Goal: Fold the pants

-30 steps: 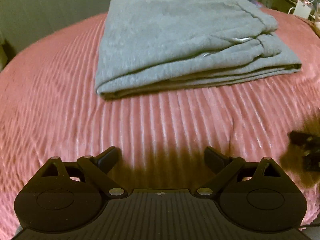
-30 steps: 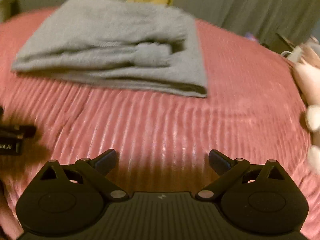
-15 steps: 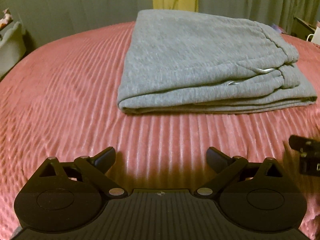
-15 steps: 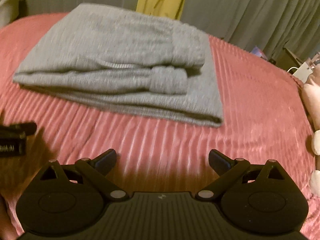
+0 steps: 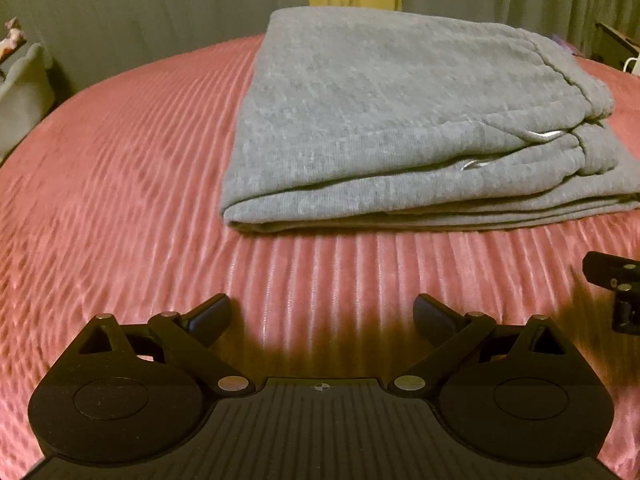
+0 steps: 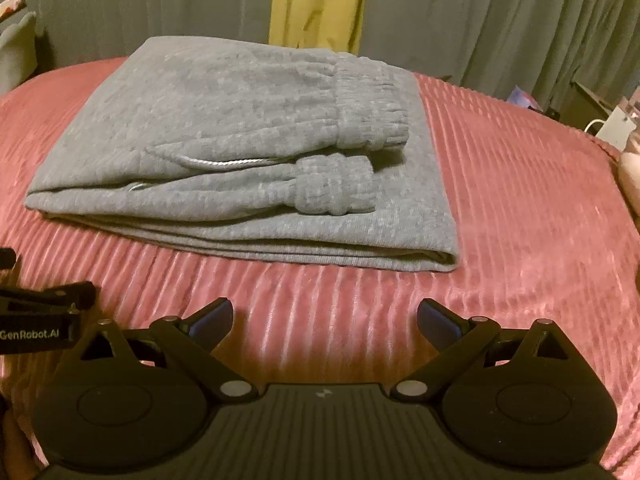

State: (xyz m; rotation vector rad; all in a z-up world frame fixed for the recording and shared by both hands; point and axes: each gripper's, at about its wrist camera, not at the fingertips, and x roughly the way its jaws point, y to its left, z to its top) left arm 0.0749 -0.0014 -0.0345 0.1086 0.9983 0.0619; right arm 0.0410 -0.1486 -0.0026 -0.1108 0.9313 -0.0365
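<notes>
The grey sweatpants (image 5: 380,120) lie folded in a flat stack on the pink ribbed bedspread (image 5: 120,184); they also show in the right wrist view (image 6: 248,152), with the ribbed cuffs (image 6: 332,192) and a drawstring on top. My left gripper (image 5: 322,314) is open and empty, low over the bedspread, short of the stack's near edge. My right gripper (image 6: 325,318) is open and empty, also short of the stack. Each gripper shows at the edge of the other's view, the right one (image 5: 612,284) and the left one (image 6: 44,312).
Grey curtains (image 6: 480,16) with a yellow strip (image 6: 320,4) hang behind the bed. A light cushion (image 5: 24,92) sits at the far left. Small items and a white object (image 6: 616,128) stand at the far right, past the bed edge.
Both grippers have drawn back and levelled out, so the folded pants sit more centred and the curtains show more. Both stay open and empty.
</notes>
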